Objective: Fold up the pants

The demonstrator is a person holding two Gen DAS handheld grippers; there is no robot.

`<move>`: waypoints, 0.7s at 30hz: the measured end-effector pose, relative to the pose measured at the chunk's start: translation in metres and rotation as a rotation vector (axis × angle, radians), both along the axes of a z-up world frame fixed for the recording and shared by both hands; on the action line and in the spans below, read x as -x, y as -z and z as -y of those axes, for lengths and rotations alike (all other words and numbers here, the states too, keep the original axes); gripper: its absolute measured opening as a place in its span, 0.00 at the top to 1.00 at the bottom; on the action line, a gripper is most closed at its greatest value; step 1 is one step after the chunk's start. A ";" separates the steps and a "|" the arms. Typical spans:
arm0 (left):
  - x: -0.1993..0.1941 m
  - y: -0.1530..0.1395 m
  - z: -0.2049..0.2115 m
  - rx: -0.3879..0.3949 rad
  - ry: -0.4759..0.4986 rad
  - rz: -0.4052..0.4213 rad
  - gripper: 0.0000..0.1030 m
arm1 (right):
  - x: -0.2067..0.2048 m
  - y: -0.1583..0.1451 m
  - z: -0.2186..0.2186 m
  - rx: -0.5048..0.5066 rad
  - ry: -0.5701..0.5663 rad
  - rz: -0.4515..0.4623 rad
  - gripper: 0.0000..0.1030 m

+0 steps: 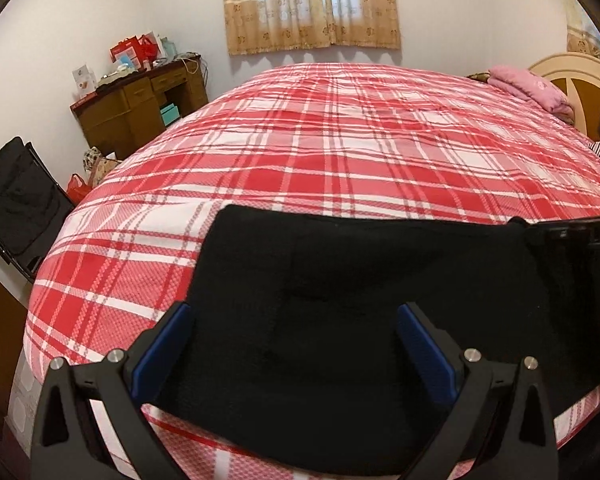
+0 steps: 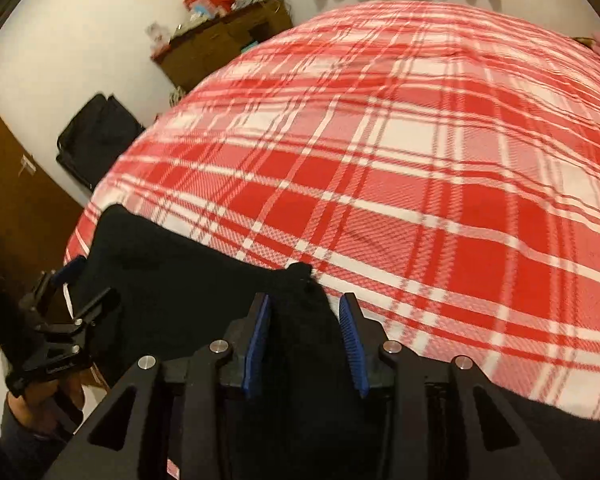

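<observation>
Left wrist view: my left tool (image 1: 296,328) stands wide open over the black pants (image 1: 340,280), which lie at the near edge of the plaid bed (image 1: 340,140). Right wrist view: my right tool (image 2: 306,320) has narrow jaws with a bunched corner of the pants (image 2: 300,300) between them; whether they grip it, I cannot tell.

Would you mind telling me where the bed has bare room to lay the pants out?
The plaid bedspread lies bare between the black pants at the near edge and the pink blanket by the headboard. The near edge is crowded: pants and both grippers.
</observation>
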State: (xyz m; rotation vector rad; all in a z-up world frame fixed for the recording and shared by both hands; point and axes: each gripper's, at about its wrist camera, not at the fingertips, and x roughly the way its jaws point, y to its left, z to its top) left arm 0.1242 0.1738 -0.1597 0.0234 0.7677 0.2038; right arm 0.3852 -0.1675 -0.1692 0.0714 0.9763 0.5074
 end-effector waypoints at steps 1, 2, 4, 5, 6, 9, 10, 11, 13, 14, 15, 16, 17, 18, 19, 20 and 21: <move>0.001 -0.002 -0.003 -0.001 -0.005 0.008 0.00 | 0.006 -0.006 0.004 -0.010 0.004 0.014 0.63; 0.001 -0.005 -0.009 0.001 -0.017 0.022 0.00 | 0.009 -0.011 0.007 -0.022 0.005 0.025 0.63; 0.002 -0.008 -0.020 0.015 -0.028 0.037 0.00 | 0.019 -0.024 0.014 -0.046 0.000 0.059 0.61; 0.002 -0.009 -0.025 0.025 -0.034 0.042 0.00 | 0.026 -0.033 0.018 -0.049 -0.001 0.081 0.57; 0.001 -0.008 -0.032 0.046 -0.039 0.047 0.00 | 0.029 -0.037 0.021 -0.051 -0.001 0.095 0.55; -0.001 0.000 -0.049 0.135 -0.051 0.030 0.00 | 0.047 -0.052 0.031 -0.046 -0.013 0.136 0.54; -0.001 0.002 -0.051 0.161 -0.046 0.031 0.00 | 0.052 -0.053 0.033 -0.044 -0.014 0.146 0.54; -0.001 0.005 -0.054 0.189 -0.043 0.032 0.00 | 0.060 -0.054 0.037 -0.042 -0.016 0.154 0.54; -0.001 0.005 -0.055 0.191 -0.032 0.055 0.00 | 0.073 -0.052 0.046 -0.040 -0.022 0.156 0.54; -0.003 0.006 -0.054 0.191 -0.022 0.053 0.00 | 0.079 -0.050 0.051 -0.035 -0.021 0.154 0.54; -0.004 0.006 -0.054 0.193 -0.011 0.052 0.00 | 0.086 -0.048 0.055 -0.029 -0.016 0.152 0.54; -0.004 0.006 -0.054 0.203 -0.002 0.053 0.00 | 0.089 -0.045 0.059 -0.026 -0.012 0.150 0.54; -0.005 0.006 -0.056 0.217 0.006 0.055 0.00 | 0.095 -0.041 0.065 -0.023 -0.003 0.147 0.54; -0.005 0.005 -0.058 0.236 0.008 0.055 0.01 | 0.100 -0.039 0.070 -0.020 0.005 0.146 0.54; -0.004 0.003 -0.061 0.254 0.005 0.054 0.06 | 0.105 -0.036 0.077 -0.020 0.016 0.145 0.54; -0.003 0.002 -0.063 0.267 0.004 0.053 0.10 | 0.110 -0.034 0.083 -0.023 0.025 0.144 0.54; -0.002 0.000 -0.064 0.286 0.005 0.046 0.19 | 0.113 -0.031 0.089 -0.028 0.035 0.141 0.54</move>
